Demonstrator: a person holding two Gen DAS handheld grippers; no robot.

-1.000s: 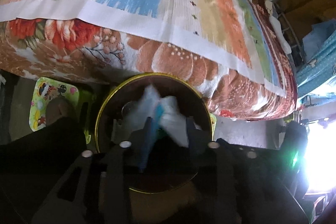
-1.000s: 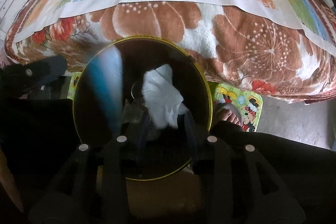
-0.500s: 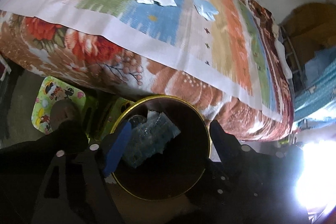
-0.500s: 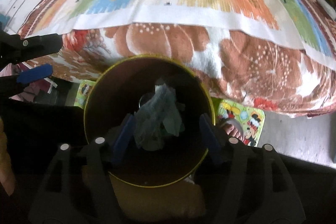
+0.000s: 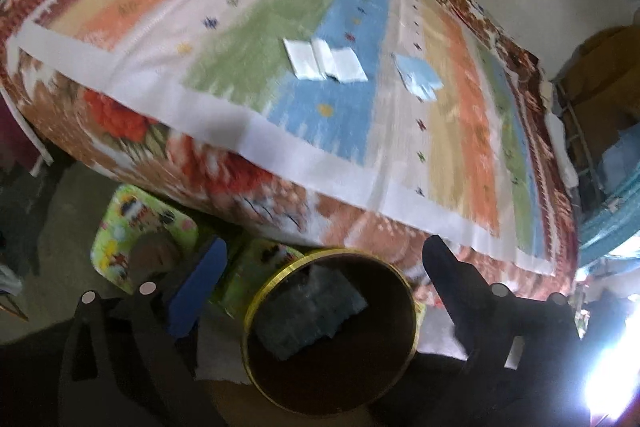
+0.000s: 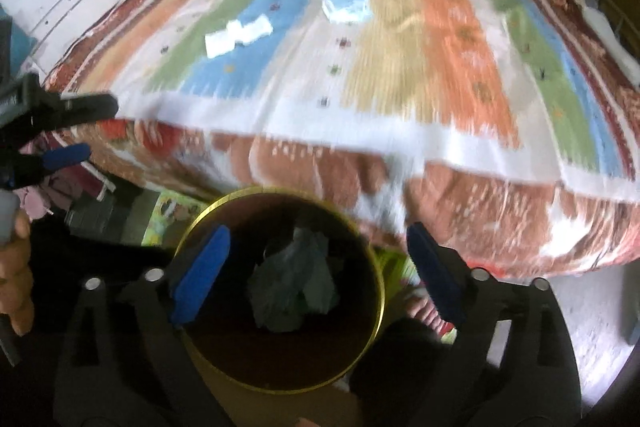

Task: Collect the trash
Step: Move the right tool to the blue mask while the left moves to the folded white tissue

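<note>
With crumpled trash (image 6: 294, 287) already lying in the bin (image 6: 376, 279) at lower centre, both the left hand-held gripper (image 5: 324, 283) and right hand-held gripper (image 6: 316, 267) are opening empty, and are best kept wide and lifted toward the white paper (image 5: 324, 61) and blue scrap (image 5: 418, 75) on the bed (image 5: 360, 163), upper centre.

My left gripper (image 5: 324, 267) is matte black plastic with round silver screw heads along its linkage; one finger carries a blue pad, the other looks black. My right gripper (image 6: 316, 259) matches it, with blue pads (image 6: 200, 275) on both fingers.
</note>
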